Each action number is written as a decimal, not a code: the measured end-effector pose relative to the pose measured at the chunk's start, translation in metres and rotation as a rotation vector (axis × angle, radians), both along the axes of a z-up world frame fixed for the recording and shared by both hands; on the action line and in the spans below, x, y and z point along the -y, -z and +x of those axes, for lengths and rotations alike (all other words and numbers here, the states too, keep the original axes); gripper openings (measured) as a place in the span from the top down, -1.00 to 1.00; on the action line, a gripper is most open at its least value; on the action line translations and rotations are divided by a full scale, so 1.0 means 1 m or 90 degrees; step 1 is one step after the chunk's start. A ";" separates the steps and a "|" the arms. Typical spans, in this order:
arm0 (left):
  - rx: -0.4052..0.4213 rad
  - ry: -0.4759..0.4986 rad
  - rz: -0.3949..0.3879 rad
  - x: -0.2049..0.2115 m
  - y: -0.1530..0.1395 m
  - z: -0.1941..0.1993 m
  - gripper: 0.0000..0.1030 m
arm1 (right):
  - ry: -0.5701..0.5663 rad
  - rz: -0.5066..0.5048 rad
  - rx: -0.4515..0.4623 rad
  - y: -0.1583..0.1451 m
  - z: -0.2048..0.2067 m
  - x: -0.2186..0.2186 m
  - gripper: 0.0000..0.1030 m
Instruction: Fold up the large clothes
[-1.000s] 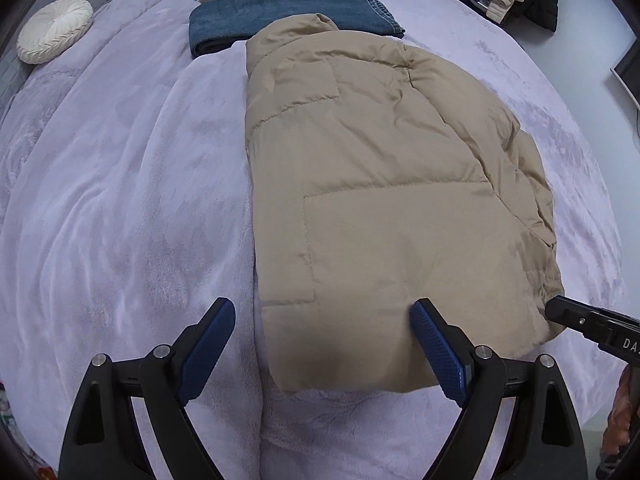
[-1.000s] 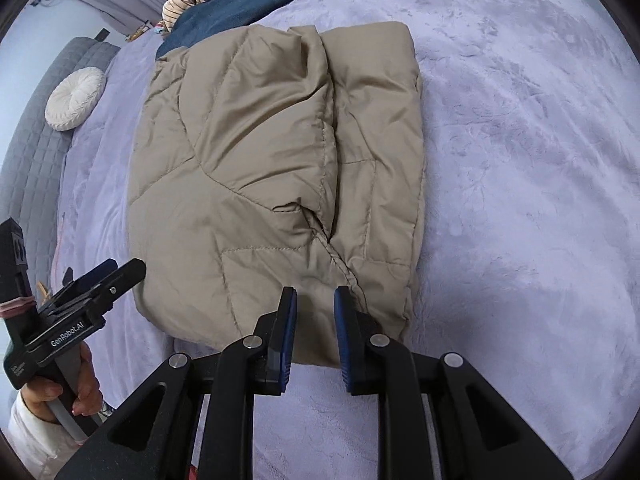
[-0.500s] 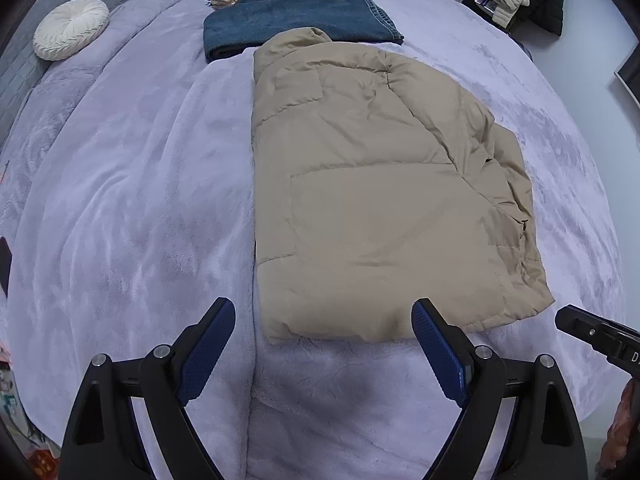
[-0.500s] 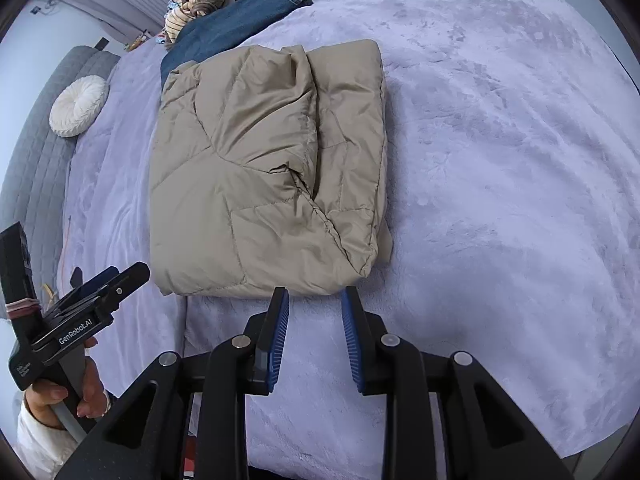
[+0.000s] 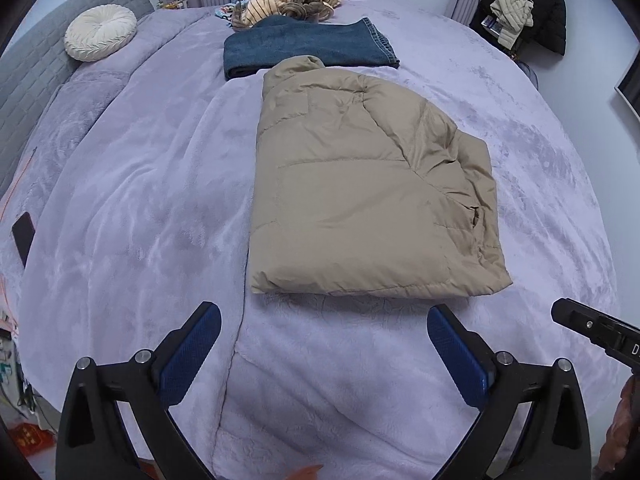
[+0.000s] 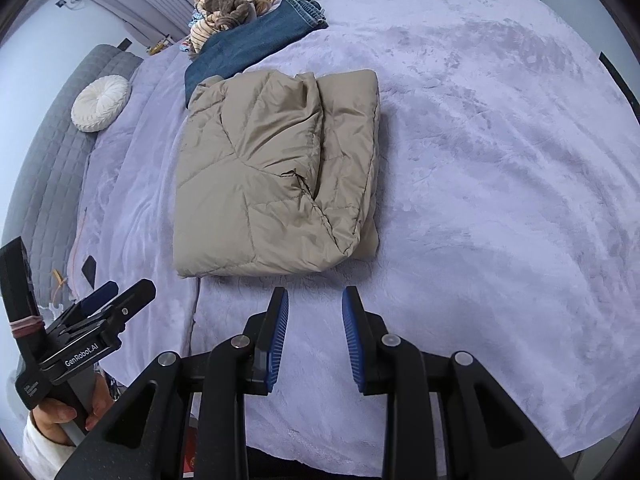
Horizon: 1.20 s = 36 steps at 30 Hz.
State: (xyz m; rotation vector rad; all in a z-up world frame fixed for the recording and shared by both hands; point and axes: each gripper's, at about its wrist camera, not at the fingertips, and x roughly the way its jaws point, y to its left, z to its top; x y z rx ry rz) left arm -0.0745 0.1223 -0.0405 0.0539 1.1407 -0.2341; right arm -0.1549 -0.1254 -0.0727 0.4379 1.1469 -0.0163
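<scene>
A tan puffer jacket (image 5: 360,184) lies folded into a thick rectangle on the lilac bed cover (image 5: 140,184), its collar end at the far side. In the right wrist view the jacket (image 6: 272,168) shows a sleeve fold along its right side. My left gripper (image 5: 323,316) hovers above the cover just short of the jacket's near edge, its jaws opening very wide with nothing between them. My right gripper (image 6: 315,294) hangs over bare cover in front of the jacket's near right corner, jaws opening, nothing between the pads. Neither gripper touches the jacket.
Folded blue jeans (image 5: 308,46) lie just beyond the jacket, with a heap of striped clothes (image 5: 292,0) behind them. A round white cushion (image 5: 100,32) rests by the grey headboard (image 5: 28,64). A dark phone (image 5: 23,232) lies at the left edge. Dark coats (image 5: 524,4) hang far right.
Both grippers have drawn back and upward from the jacket's near hem, which now lies free on the cover. The right jaws have spread apart and the left jaws have widened.
</scene>
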 end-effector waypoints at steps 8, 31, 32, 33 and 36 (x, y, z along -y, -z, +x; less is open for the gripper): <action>0.006 -0.026 0.009 -0.004 -0.018 -0.042 -1.00 | -0.027 -0.020 0.011 -0.015 -0.023 -0.005 -0.05; 0.094 -0.005 0.010 -0.073 -0.086 -0.001 -1.00 | 0.037 -0.190 0.121 -0.089 -0.001 -0.083 -0.75; 0.095 -0.004 0.008 -0.074 -0.087 0.000 -1.00 | 0.040 -0.198 0.125 -0.090 0.000 -0.085 -0.75; 0.097 -0.004 0.008 -0.075 -0.087 0.001 -1.00 | 0.042 -0.208 0.130 -0.092 0.000 -0.086 -0.75; 0.104 0.001 0.014 -0.075 -0.087 0.004 -1.00 | 0.051 -0.228 0.131 -0.095 0.001 -0.089 -0.75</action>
